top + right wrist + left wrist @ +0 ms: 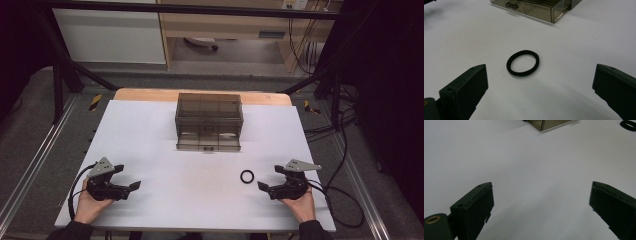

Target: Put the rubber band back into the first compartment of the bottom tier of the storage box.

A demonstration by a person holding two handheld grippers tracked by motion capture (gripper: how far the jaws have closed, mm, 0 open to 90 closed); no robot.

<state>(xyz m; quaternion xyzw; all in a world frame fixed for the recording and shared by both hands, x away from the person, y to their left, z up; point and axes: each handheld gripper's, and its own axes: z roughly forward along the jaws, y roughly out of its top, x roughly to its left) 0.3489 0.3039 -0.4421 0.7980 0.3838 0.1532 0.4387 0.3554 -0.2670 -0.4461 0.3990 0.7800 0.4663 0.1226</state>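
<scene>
A small black rubber ring [247, 176] lies flat on the white table [150, 130], just ahead of my right gripper [270, 178]. In the right gripper view the ring [523, 63] rests slightly left of centre, beyond the wide-open jaws of that gripper [541, 73], untouched. My left gripper [127, 176] sits at the table's near left, open and empty. The left gripper view looks between the spread jaws of the left gripper [541, 195] onto bare white surface, with the ring [629, 124] far off at the top right.
A smoky transparent drawer box [209, 112] stands at the middle back of the table, its lower drawer [208, 142] pulled out toward me. The drawer [534, 8] has dividers inside. Cables [340, 190] trail off the table's right side.
</scene>
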